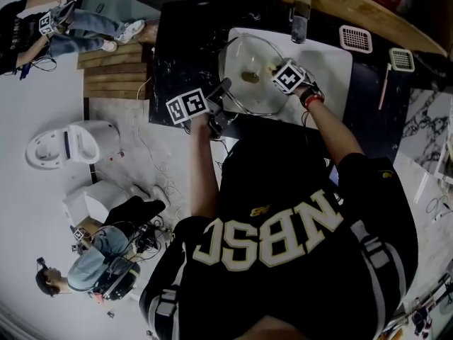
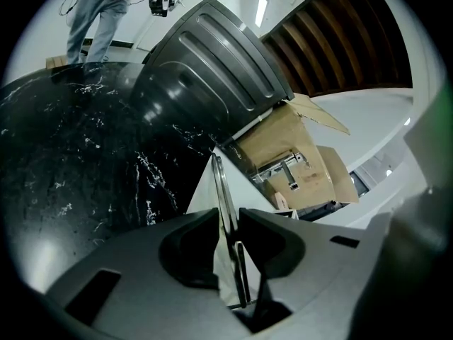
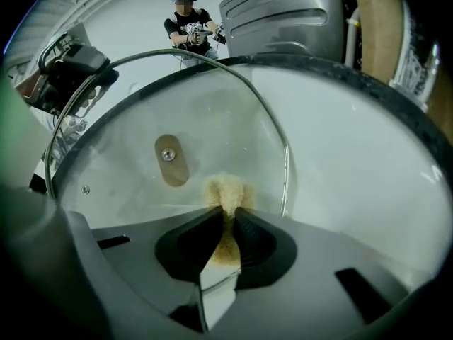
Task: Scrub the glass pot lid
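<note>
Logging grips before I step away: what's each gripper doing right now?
Left gripper: shut on the glass lid, at its rim.
Right gripper: shut on a tan scrub pad.

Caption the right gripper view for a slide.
Right gripper pinching a tan scrubbing pad over the glass pot lid.

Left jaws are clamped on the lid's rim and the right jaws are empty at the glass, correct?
Not quite. The right gripper is not empty: the right gripper view shows its jaws shut on a tan scrub pad at the glass lid. The left gripper does clamp the lid's rim.
</note>
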The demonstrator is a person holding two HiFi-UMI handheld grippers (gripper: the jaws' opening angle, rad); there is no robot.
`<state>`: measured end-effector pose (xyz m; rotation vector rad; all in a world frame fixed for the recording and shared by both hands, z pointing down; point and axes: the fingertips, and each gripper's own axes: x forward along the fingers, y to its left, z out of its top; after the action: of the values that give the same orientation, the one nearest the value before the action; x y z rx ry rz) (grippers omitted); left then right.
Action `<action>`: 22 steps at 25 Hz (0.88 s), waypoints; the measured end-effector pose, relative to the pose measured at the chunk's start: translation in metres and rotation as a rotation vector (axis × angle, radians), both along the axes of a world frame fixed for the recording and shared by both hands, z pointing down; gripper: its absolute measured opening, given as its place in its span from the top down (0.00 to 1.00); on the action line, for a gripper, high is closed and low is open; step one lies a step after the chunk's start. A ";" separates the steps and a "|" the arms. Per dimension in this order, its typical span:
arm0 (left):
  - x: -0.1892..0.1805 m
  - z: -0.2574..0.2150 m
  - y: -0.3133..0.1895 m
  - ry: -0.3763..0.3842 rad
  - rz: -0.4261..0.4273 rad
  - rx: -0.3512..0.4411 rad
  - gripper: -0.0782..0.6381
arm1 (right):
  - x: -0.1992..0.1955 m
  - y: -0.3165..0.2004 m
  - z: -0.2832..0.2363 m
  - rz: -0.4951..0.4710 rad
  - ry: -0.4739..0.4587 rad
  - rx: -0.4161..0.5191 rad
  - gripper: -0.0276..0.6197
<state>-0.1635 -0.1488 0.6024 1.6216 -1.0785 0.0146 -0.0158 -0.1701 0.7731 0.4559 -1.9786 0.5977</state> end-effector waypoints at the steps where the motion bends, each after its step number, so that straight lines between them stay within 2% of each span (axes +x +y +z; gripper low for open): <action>1: 0.000 0.000 0.000 0.003 0.001 0.003 0.75 | 0.002 0.001 0.000 -0.003 0.001 0.024 0.86; 5: 0.002 -0.001 0.000 0.020 -0.004 0.014 0.75 | 0.011 0.017 -0.005 -0.011 0.024 0.028 0.87; 7: 0.001 -0.003 0.001 0.021 -0.006 0.015 0.75 | 0.010 0.034 -0.010 -0.027 0.031 -0.022 0.87; 10: 0.000 -0.002 0.001 0.022 -0.010 0.016 0.75 | 0.000 0.057 -0.017 -0.050 -0.006 -0.094 0.87; 14: 0.001 0.002 -0.001 0.018 -0.015 0.017 0.75 | -0.001 0.061 -0.021 -0.083 0.020 -0.053 0.88; 22: 0.001 0.000 0.000 0.016 -0.020 0.017 0.75 | -0.041 0.070 -0.058 -0.110 -0.081 -0.035 0.88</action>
<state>-0.1626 -0.1488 0.6029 1.6233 -1.0856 -0.0206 -0.0568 -0.1000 0.7156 0.3034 -2.0520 0.5890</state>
